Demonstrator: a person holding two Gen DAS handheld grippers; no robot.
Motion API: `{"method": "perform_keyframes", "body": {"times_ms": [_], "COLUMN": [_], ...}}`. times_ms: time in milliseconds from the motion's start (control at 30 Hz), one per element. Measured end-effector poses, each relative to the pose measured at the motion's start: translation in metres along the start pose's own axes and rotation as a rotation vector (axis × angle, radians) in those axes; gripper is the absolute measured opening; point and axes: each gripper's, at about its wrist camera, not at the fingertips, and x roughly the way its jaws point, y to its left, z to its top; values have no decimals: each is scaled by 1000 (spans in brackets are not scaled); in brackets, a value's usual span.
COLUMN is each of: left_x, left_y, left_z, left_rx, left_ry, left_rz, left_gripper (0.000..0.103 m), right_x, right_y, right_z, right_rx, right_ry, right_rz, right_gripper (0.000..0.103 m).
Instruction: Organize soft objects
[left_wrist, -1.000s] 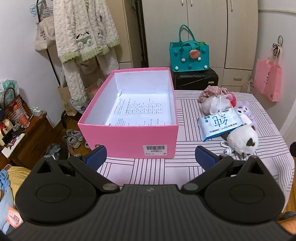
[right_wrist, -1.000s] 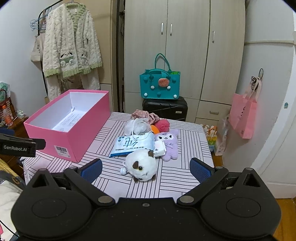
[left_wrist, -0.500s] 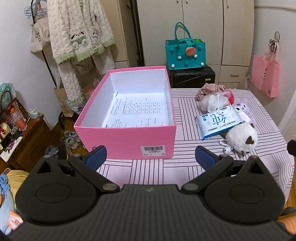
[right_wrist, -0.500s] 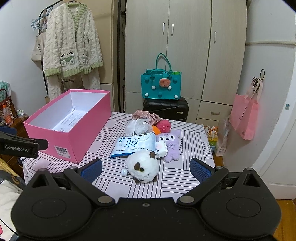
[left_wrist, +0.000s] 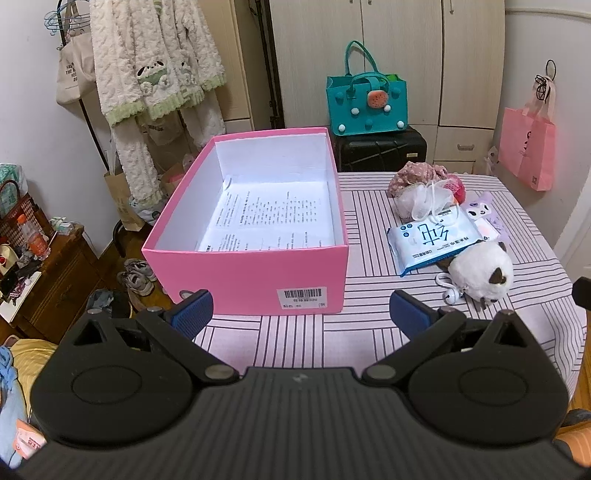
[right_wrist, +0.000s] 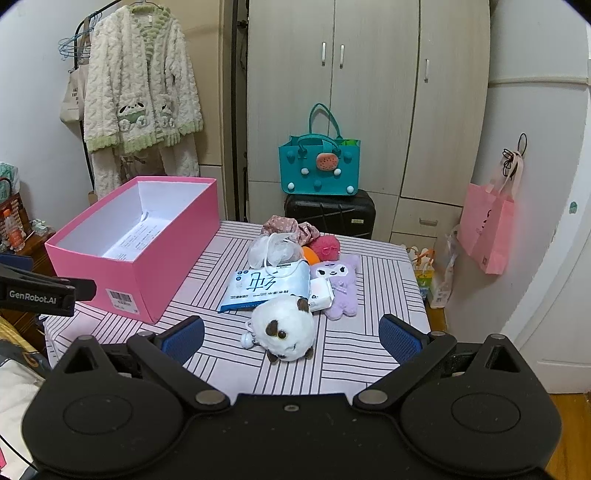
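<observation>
Hovering empty with jaws wide, the right claw (right_wrist: 291, 334) faces a white plush (right_wrist: 284, 328) near the bench's (right_wrist: 369, 350) front edge, where its dangling charm could snag and drag neighbouring items from the pile.

A big pink box (right_wrist: 147, 254) sits open with only paper inside, and beside it lie a white puppy toy (right_wrist: 284, 328), a blue wipes pack (right_wrist: 266, 288), a purple plush (right_wrist: 340, 288), a red ball (right_wrist: 325, 247) and a flowery cloth (right_wrist: 288, 225).
</observation>
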Motion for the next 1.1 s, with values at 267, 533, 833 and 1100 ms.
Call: {"method": "perform_keyframes", "body": {"times_ms": [267, 533, 833, 1100], "left_x": [1, 1, 4, 12], "left_y": [-1, 1, 1, -6], "left_z": [0, 1, 2, 9], "left_rx": [4, -6, -12, -7], "left_ry": [5, 11, 28, 41], "left_rz": [-5, -20, -34, -57], "left_gripper": [103, 103, 103, 103], "right_x": [-2, 3, 6, 15], "right_y": [-1, -7, -12, -26], "right_z": [0, 1, 1, -5], "right_rx": [-5, -4, -13, -20], "right_ry": [-4, -6, -10, -65], "right_rz": [2, -6, 1, 82], "right_gripper": [102, 102, 102, 102]}}
